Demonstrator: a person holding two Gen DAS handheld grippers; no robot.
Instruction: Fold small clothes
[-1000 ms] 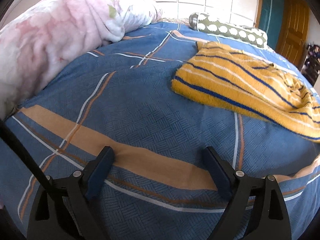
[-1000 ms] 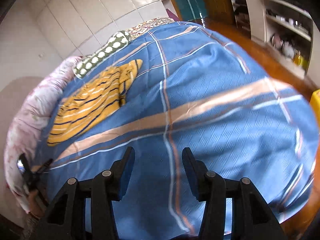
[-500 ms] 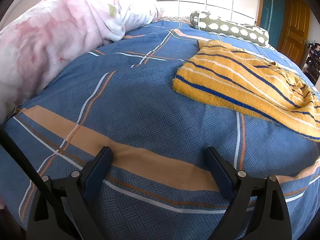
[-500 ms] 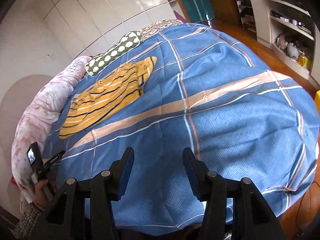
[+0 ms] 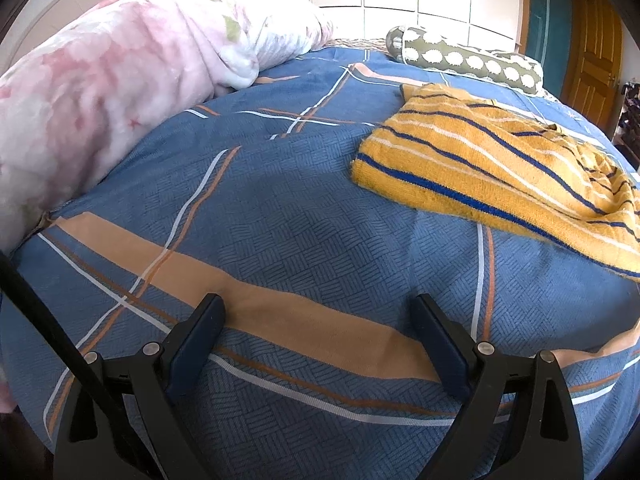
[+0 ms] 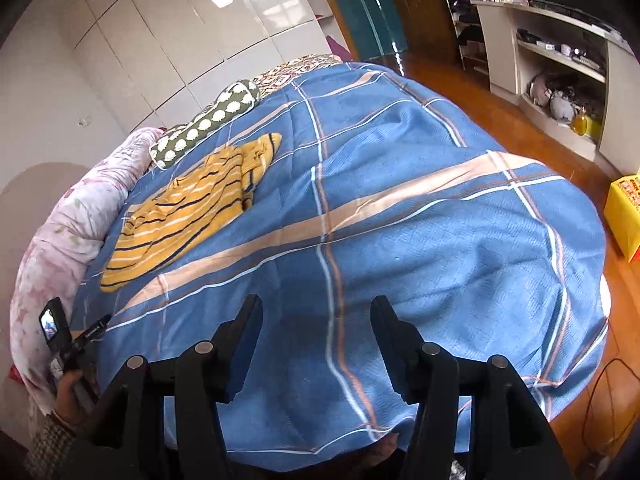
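On blue plaid bedspread [image 6: 400, 208], yellow striped sweater [image 5: 500, 176], pink quilt [image 5: 120, 92], both claws [image 5: 318, 312] [image 6: 316, 304] released, white wardrobe [image 6: 168, 48] behind.

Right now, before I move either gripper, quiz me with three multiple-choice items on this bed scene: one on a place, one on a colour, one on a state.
1. Where does the striped garment lie?
A. on the blue bedspread
B. on the floor
C. on the pink quilt

2. Its main colour?
A. green
B. mustard yellow
C. red

3. What does the right gripper hold?
A. the garment
B. the spotted bolster
C. nothing

Key: 1 A, it rests flat on the bedspread, near the bolster. 2 B, yellow with blue and white stripes. 3 C, its jaws stand apart over bare bedspread, having just opened further; the left gripper is empty too.
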